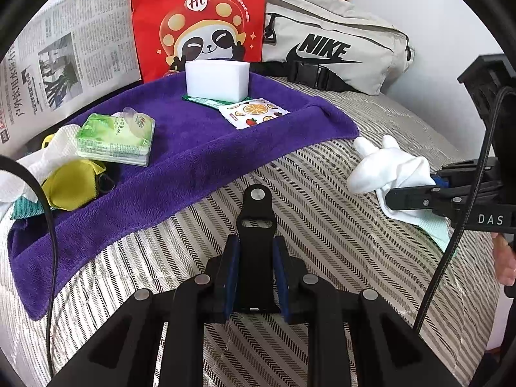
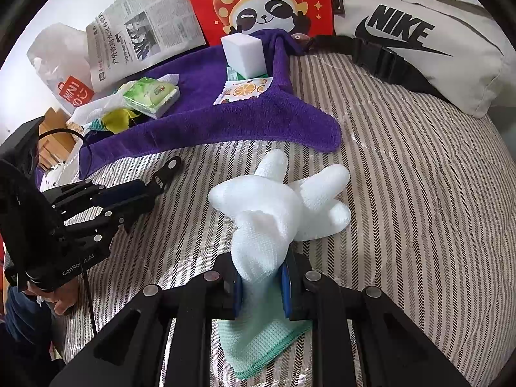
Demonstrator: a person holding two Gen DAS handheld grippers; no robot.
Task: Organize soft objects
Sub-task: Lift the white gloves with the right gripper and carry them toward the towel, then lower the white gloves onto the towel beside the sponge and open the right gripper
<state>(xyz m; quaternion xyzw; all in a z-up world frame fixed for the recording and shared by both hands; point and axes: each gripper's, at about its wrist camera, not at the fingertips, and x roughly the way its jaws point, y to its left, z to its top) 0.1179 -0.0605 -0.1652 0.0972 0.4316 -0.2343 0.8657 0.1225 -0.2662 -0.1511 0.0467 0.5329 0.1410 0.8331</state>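
at the far left edge of the striped bed cover (image 1: 322,213) lie a white paper towel (image 1: 48,158), a yellow pouch (image 1: 71,183) and a green tissue pack (image 1: 116,135), the latter two resting on the left end of the purple towel (image 1: 193,161), which is spread across the far part of the cover. behind them a newspaper (image 1: 64,58) leans upright, and to its right stands a red panda bag (image 1: 200,16). just in front of that bag a white sponge block (image 1: 217,79) sits upright on the towel, with a fruit-print sachet (image 1: 253,113) lying flat beside its near side. in the near middle, the left gripper (image 1: 256,274) has its jaws drawn narrow around a black strap-like piece (image 1: 256,225) whose tip rests on the cover just short of the towel's near edge. toward the right edge, the right gripper (image 2: 261,287) is clamped on the cuff of a white glove (image 2: 280,200), whose fingers splay away over the cover; a mint cloth (image 2: 261,338) lies under the jaws. at the far right corner a grey nike waist bag (image 1: 332,45) leans against the wall.
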